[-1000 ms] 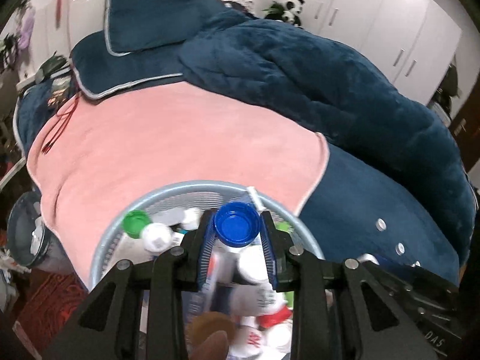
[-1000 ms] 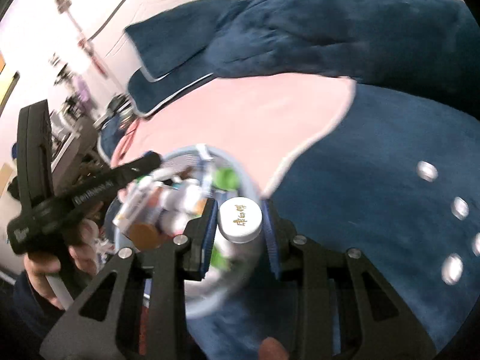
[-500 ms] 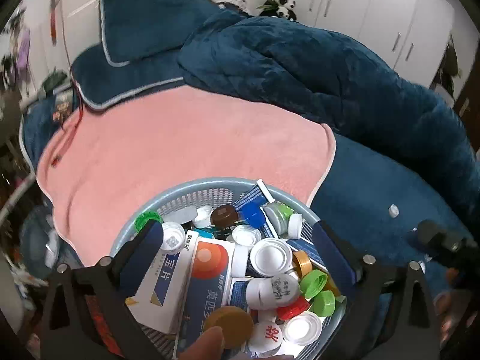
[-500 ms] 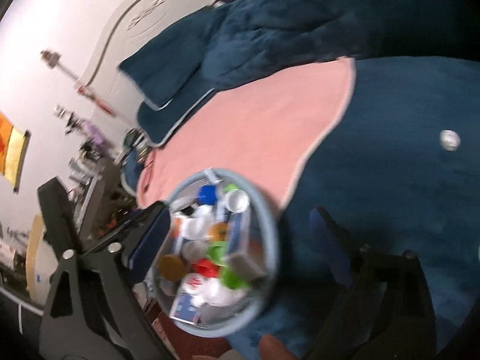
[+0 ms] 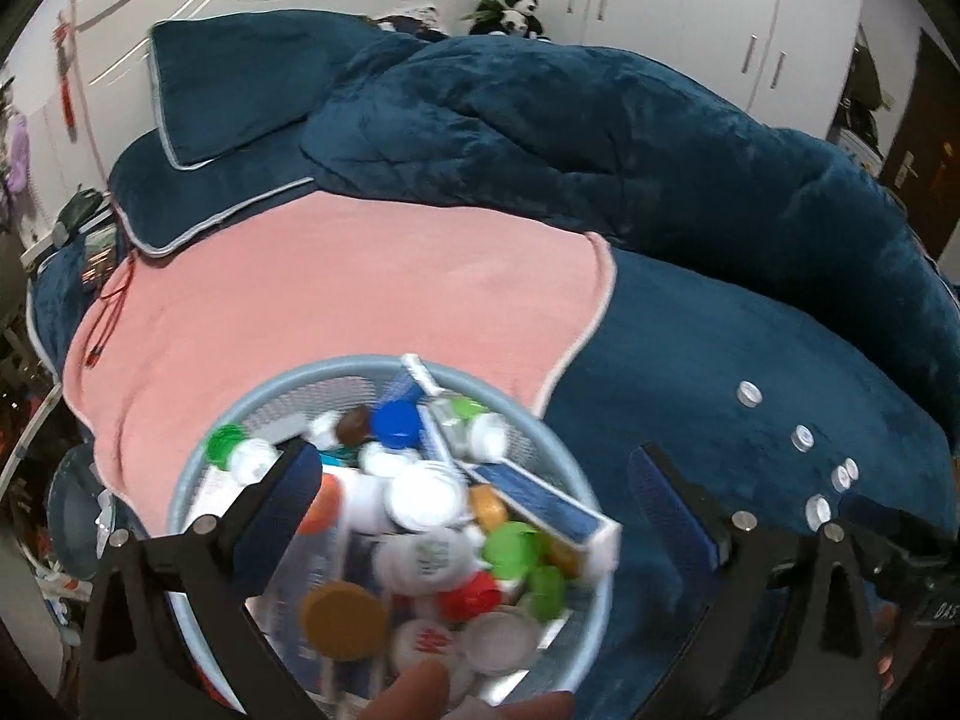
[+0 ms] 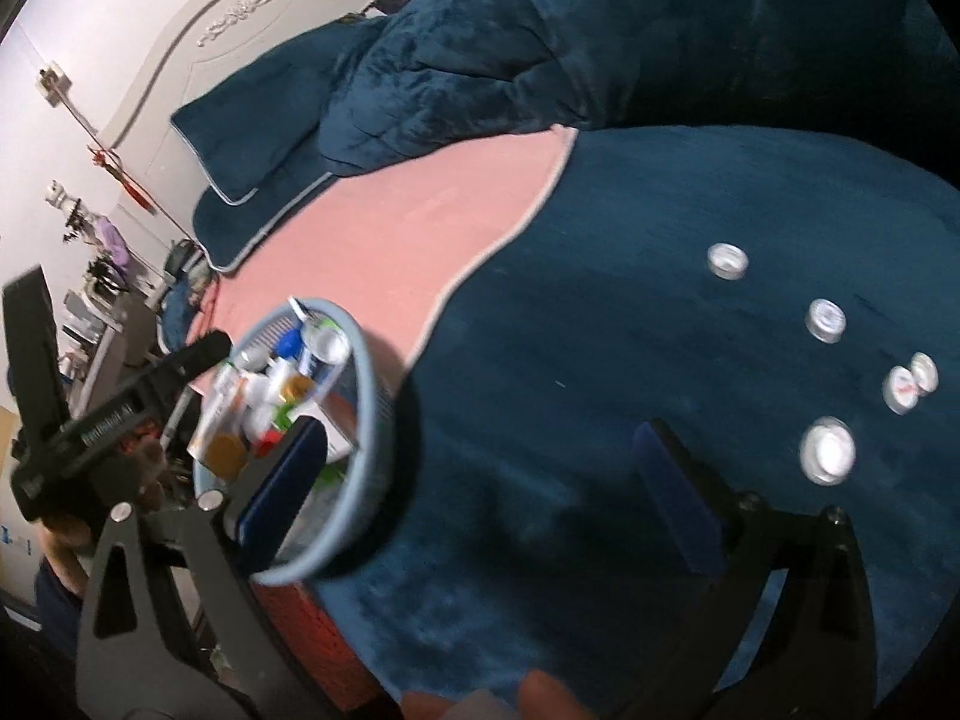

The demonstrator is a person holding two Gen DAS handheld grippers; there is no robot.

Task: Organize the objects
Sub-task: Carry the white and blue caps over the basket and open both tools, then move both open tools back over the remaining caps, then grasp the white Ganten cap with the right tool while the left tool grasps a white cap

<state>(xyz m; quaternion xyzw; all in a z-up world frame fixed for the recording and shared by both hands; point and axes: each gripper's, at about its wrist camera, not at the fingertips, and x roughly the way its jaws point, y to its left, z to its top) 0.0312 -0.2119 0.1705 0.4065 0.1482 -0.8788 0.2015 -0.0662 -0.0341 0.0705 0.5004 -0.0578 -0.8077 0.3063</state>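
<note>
A light blue mesh basket (image 5: 336, 369) sits on the bed's near edge, full of bottle caps, small bottles and medicine boxes; it also shows in the right wrist view (image 6: 371, 396). A blue cap (image 5: 394, 423) lies inside it. My left gripper (image 5: 474, 495) is open and empty above the basket. My right gripper (image 6: 480, 489) is open and empty over the dark blue blanket (image 6: 630, 360), right of the basket. Several white caps (image 6: 829, 451) lie on the blanket to the right, also in the left wrist view (image 5: 803, 438).
A pink towel (image 5: 360, 288) covers the bed behind the basket. A rumpled blue quilt (image 5: 600, 138) and a pillow (image 5: 228, 90) lie at the back. White wardrobes (image 5: 720, 18) stand behind. Clutter lies on the floor at the left.
Both grippers have opened: the left let go of the blue cap, the right let go of the white-capped bottle, both over the basket. Both have pulled back; the right swung right.
</note>
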